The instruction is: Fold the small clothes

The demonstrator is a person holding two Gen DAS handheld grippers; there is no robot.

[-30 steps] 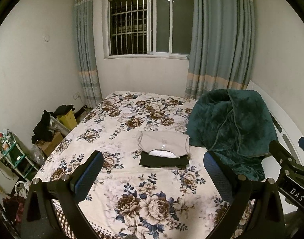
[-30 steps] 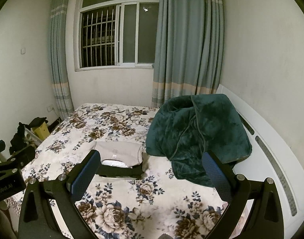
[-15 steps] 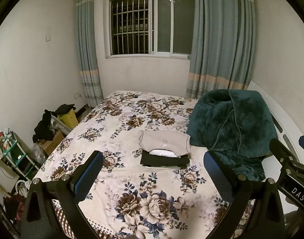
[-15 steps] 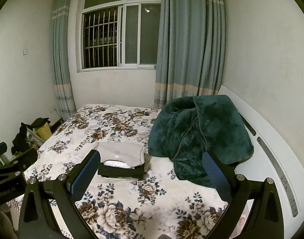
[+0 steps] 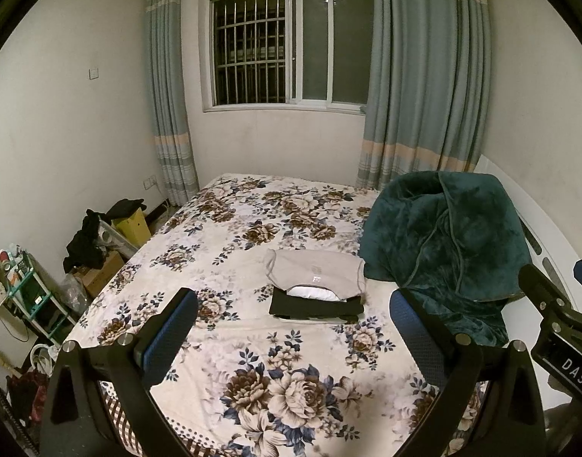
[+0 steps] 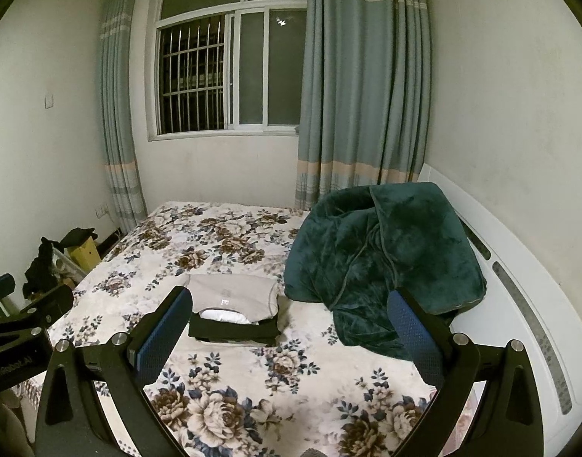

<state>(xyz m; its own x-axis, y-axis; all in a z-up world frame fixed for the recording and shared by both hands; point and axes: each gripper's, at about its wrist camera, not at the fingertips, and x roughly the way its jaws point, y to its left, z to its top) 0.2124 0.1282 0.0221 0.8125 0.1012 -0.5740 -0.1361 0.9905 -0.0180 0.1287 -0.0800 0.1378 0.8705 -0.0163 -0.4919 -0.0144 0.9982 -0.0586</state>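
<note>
A small stack of folded clothes lies mid-bed: a grey-beige top [image 5: 315, 274] over a white piece [image 5: 311, 292] and a black piece [image 5: 315, 306]. The stack also shows in the right wrist view [image 6: 233, 299]. My left gripper [image 5: 292, 327] is open and empty, held back above the near end of the bed. My right gripper [image 6: 289, 325] is open and empty, also well short of the stack. The right gripper's body [image 5: 557, 327] shows at the right edge of the left wrist view.
The floral bedsheet [image 5: 283, 377] covers the bed. A dark green blanket [image 5: 447, 240] is heaped at the right, against the white headboard [image 6: 519, 289]. Boxes and dark clothes [image 5: 100, 236] and a small shelf [image 5: 28, 297] stand on the floor at the left. A window with curtains is behind.
Both grippers have drifted back and up a little; the stack looks slightly farther. Nothing on the bed has moved.
</note>
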